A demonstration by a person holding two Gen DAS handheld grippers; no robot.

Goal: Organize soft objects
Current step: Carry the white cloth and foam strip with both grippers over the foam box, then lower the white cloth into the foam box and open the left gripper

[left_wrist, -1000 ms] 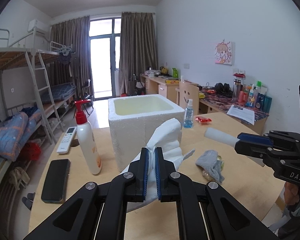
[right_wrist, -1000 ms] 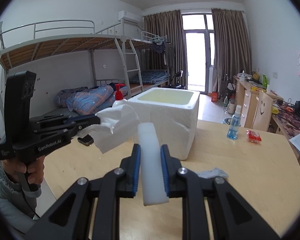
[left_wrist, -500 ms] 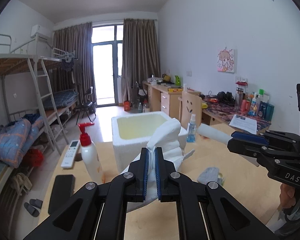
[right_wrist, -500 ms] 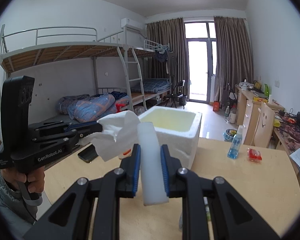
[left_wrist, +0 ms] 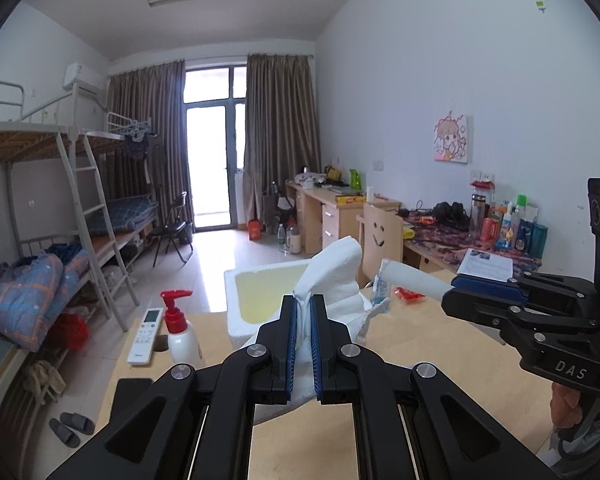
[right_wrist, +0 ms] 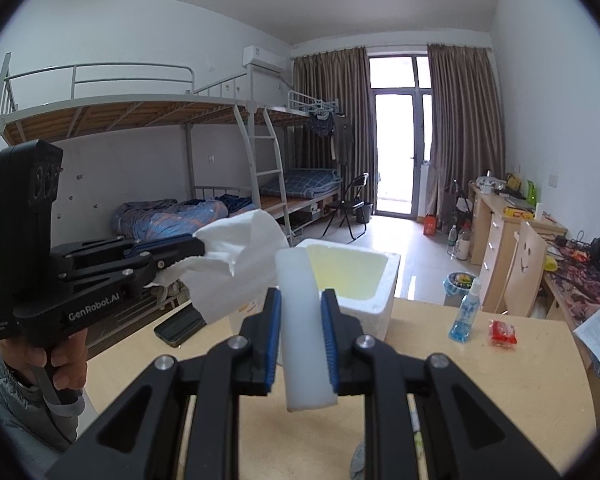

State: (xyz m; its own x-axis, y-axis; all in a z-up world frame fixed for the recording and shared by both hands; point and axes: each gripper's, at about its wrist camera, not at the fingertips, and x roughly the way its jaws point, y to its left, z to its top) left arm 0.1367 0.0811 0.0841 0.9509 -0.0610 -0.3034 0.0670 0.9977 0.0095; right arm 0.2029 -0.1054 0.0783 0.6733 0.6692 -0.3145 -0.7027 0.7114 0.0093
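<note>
We see an evenly lit room – daylight pours through the glass door [left_wrist: 214, 160] at the centre and blows out to white. Both views bend strongly at the edges, with black vignetted corners – shadows are soft, focus is sharp throughout.

Two grippers are up, the left gripper [left_wrist: 305, 344] and the right gripper [right_wrist: 300, 336], each pinching one soft item: one white tissue [left_wrist: 336, 276], one white foam strip [right_wrist: 304, 328]. On the table [right_wrist: 500, 380] stand one foam box [right_wrist: 360, 280], one pump bottle [left_wrist: 182, 334], one spray bottle [right_wrist: 466, 312], one remote [left_wrist: 145, 336], one phone [right_wrist: 180, 326] and one red packet [right_wrist: 503, 333].
</note>
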